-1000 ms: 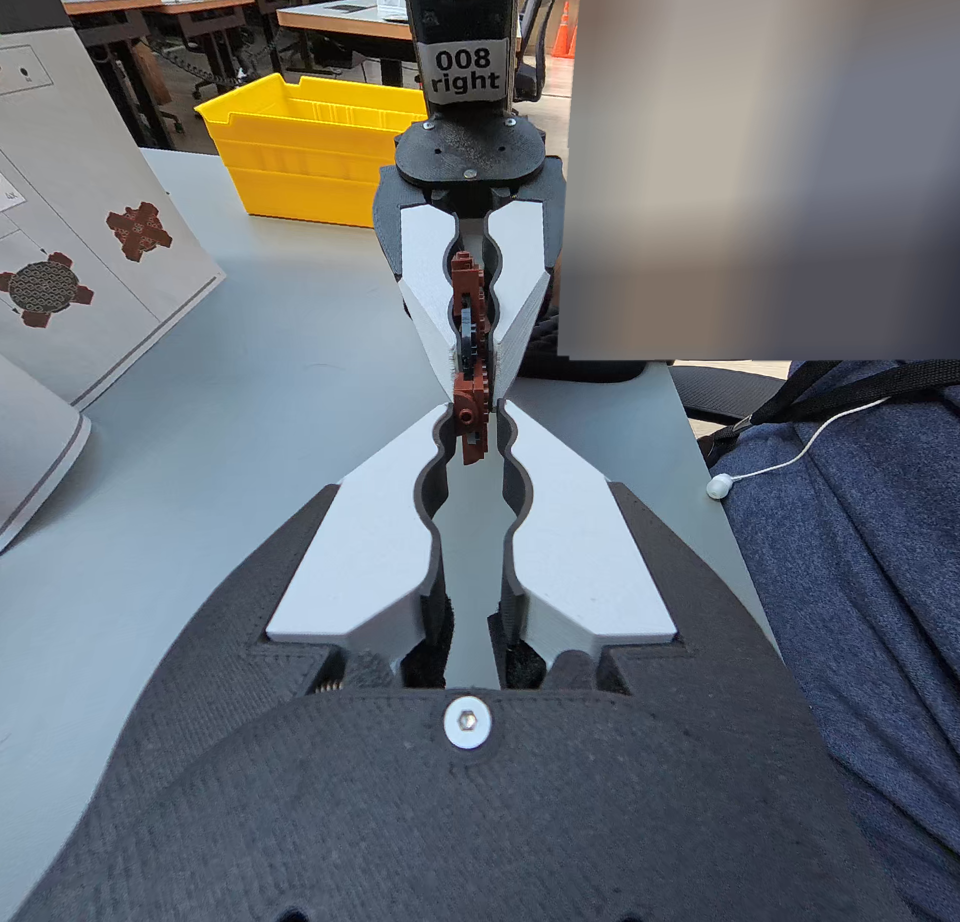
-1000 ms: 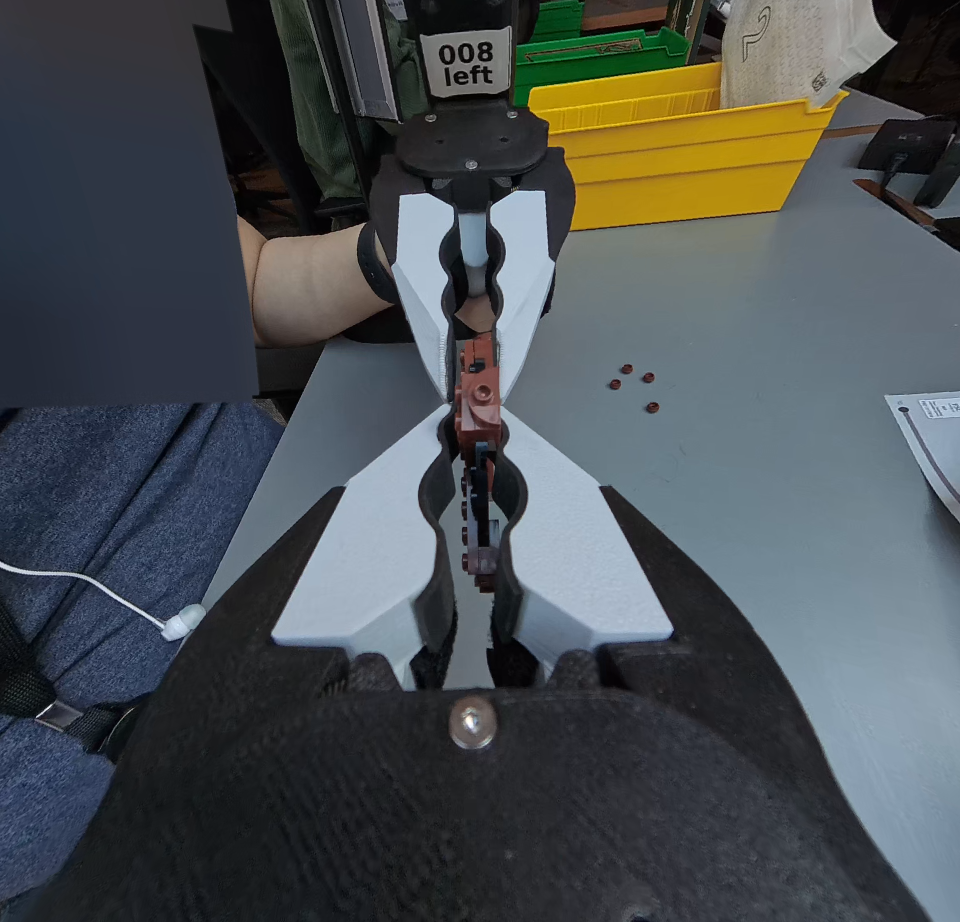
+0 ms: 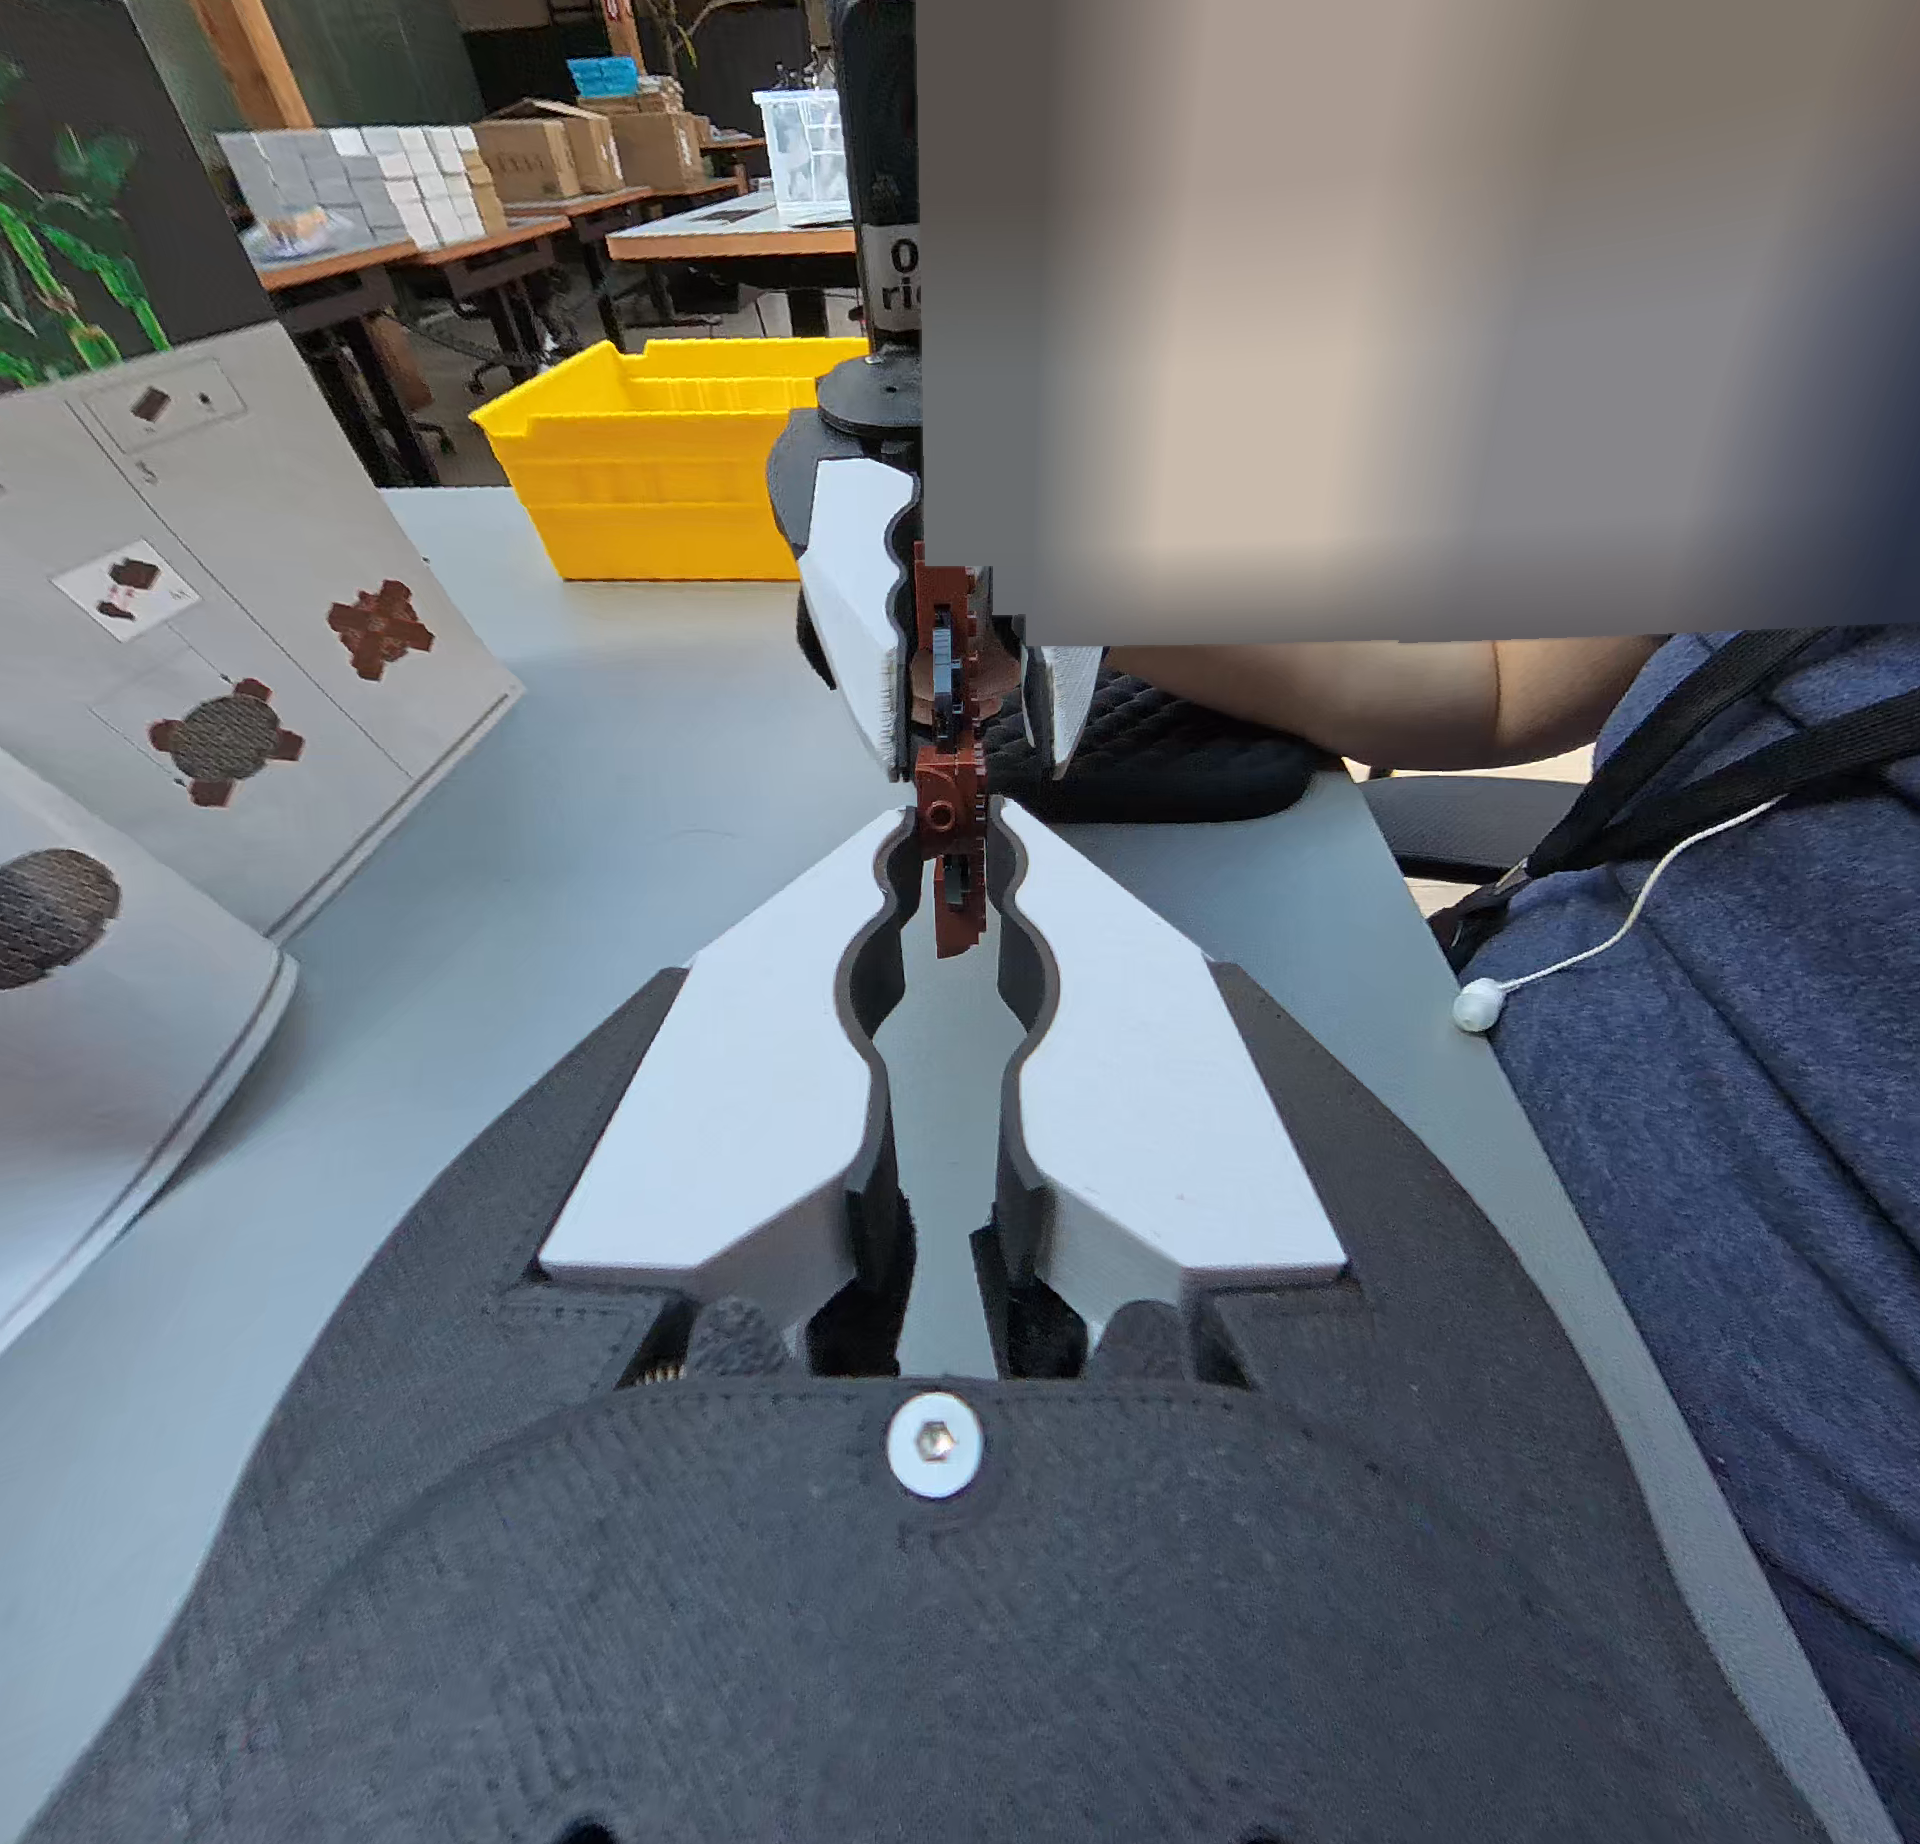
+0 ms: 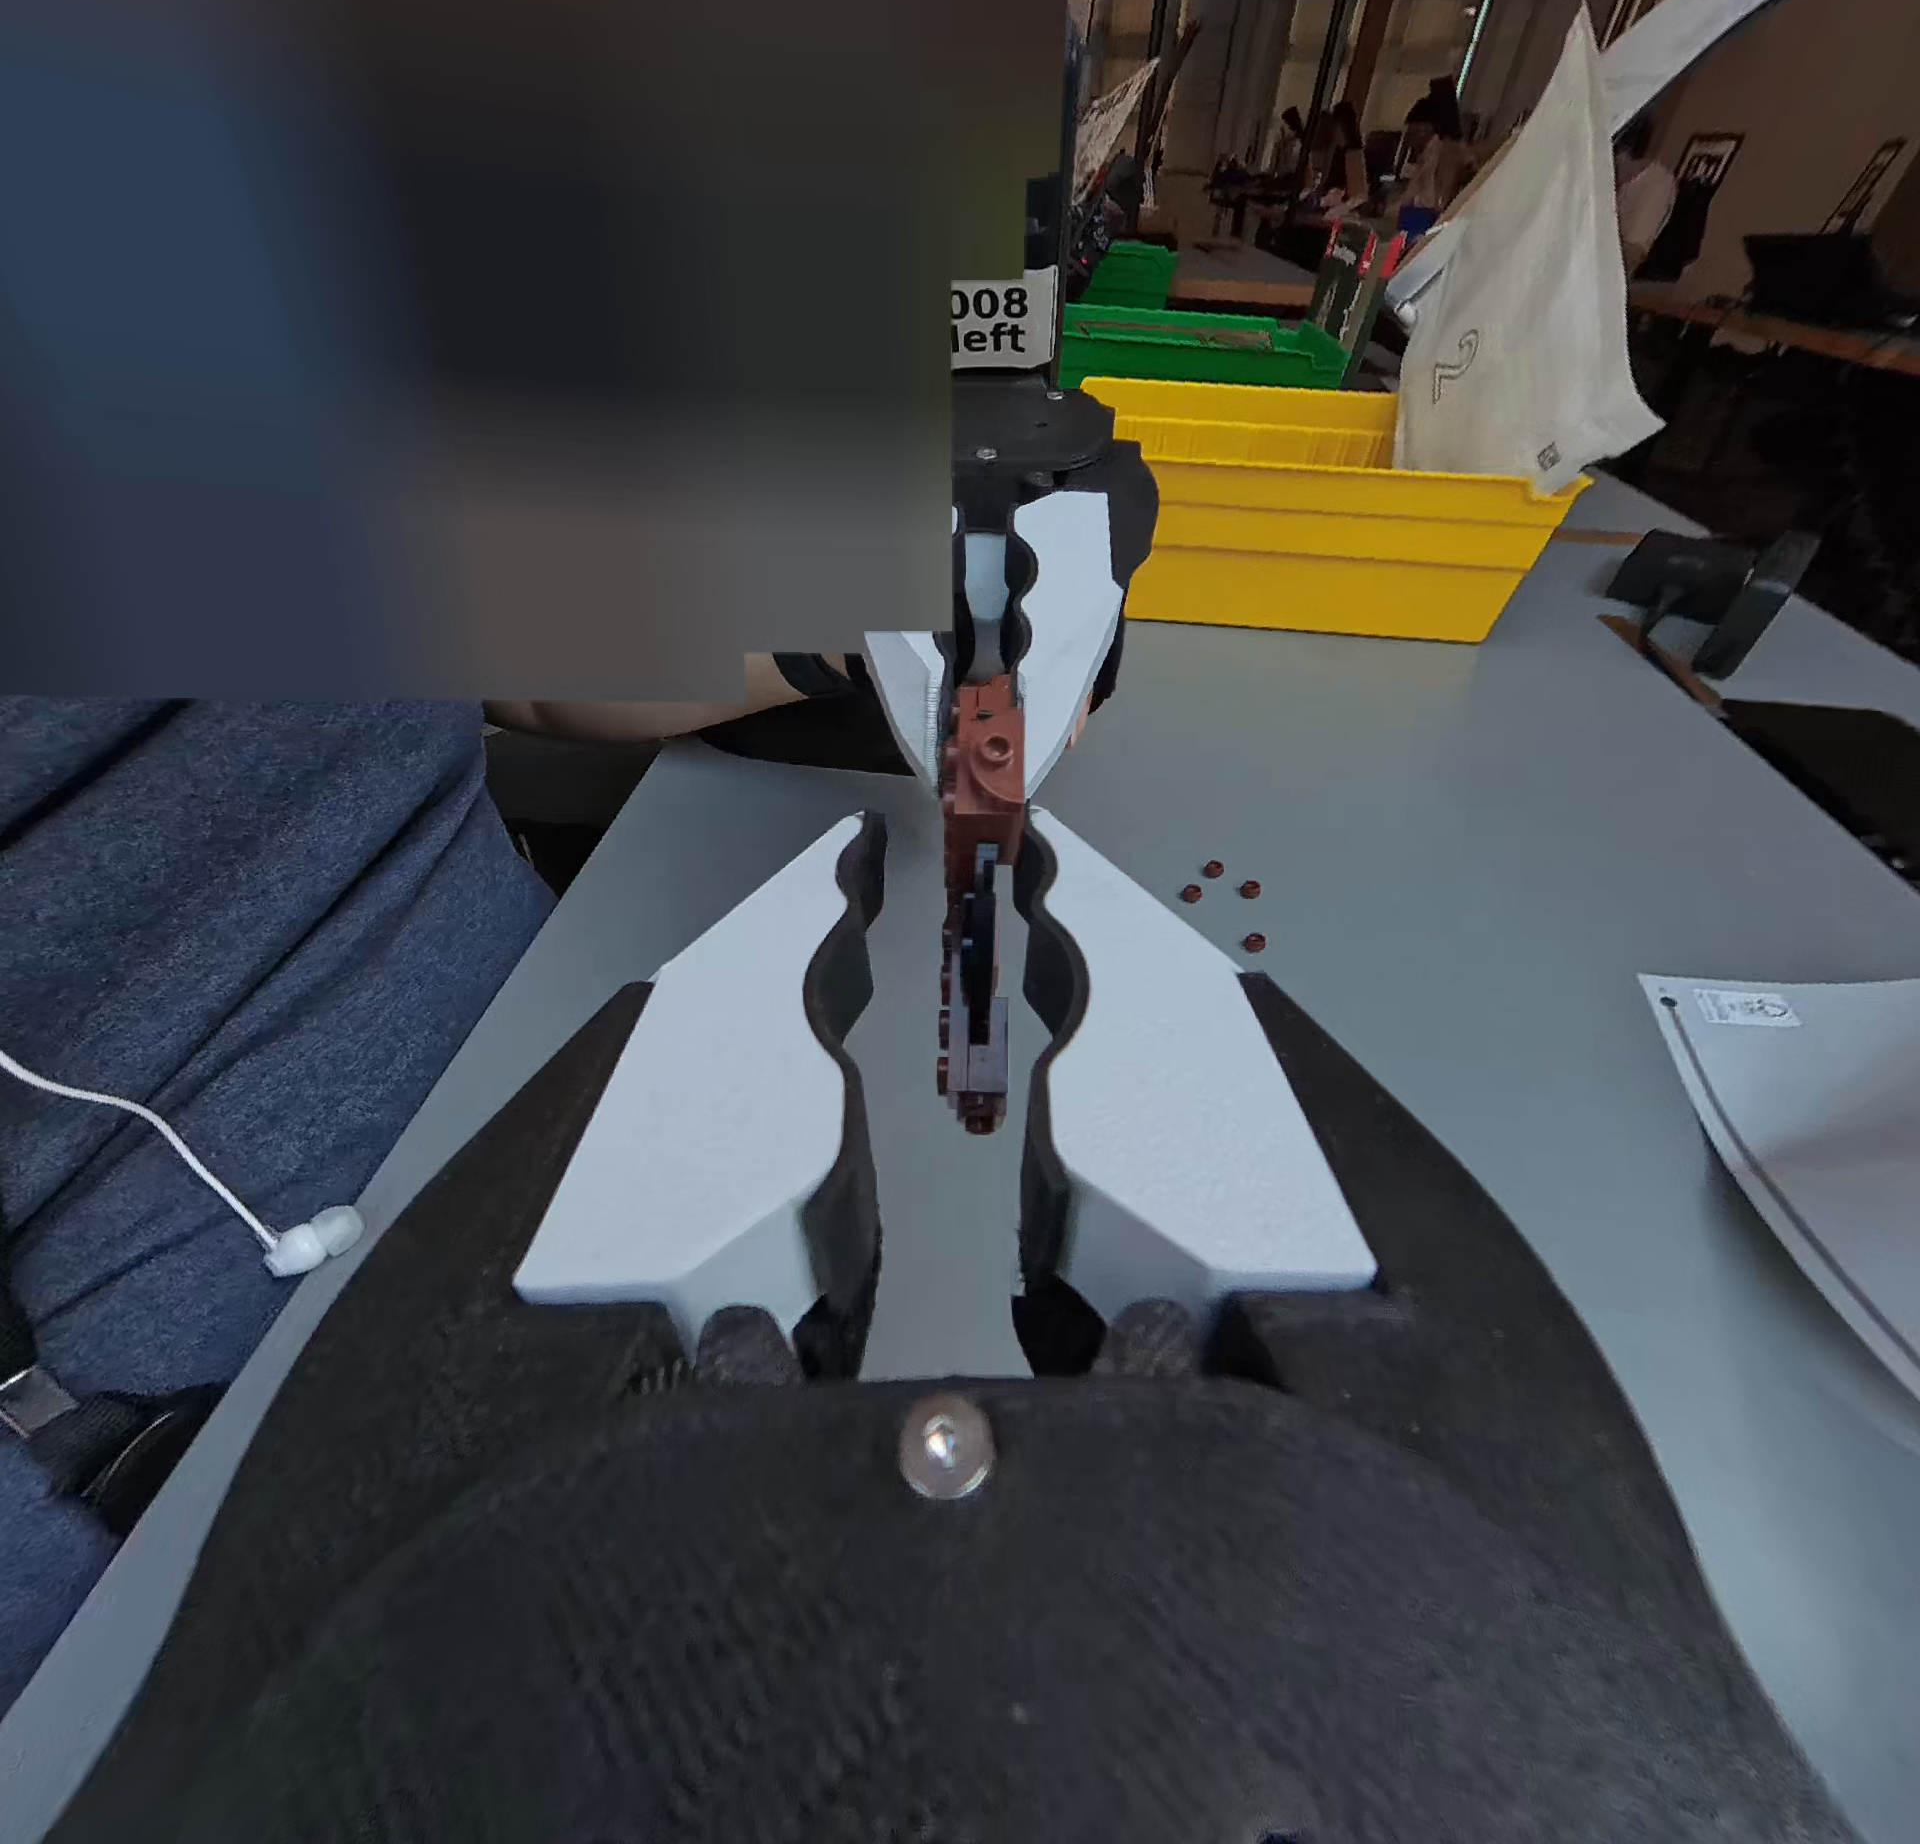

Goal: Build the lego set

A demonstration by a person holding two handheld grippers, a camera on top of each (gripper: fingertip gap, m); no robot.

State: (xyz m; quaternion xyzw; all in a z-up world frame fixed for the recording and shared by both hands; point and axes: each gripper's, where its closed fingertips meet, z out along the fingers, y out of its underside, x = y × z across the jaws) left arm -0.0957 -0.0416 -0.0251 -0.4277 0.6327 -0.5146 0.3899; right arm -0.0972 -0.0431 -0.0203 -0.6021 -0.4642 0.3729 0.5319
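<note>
A grey table point(image 3: 623, 859) filled the lower half of both views, with a yellow bin point(image 3: 665, 475) standing on it at centre left of the left wrist view. Behind it, in the upper left of that frame, wood-topped workbenches point(image 3: 436, 256) carried stacked cardboard boxes point(image 3: 540, 158) beside a wooden post point(image 3: 234, 28). In the upper right of the right wrist view, green bins point(image 4: 1195, 329) sat beyond another yellow bin point(image 4: 1330, 527), and the hall behind was dim.
</note>
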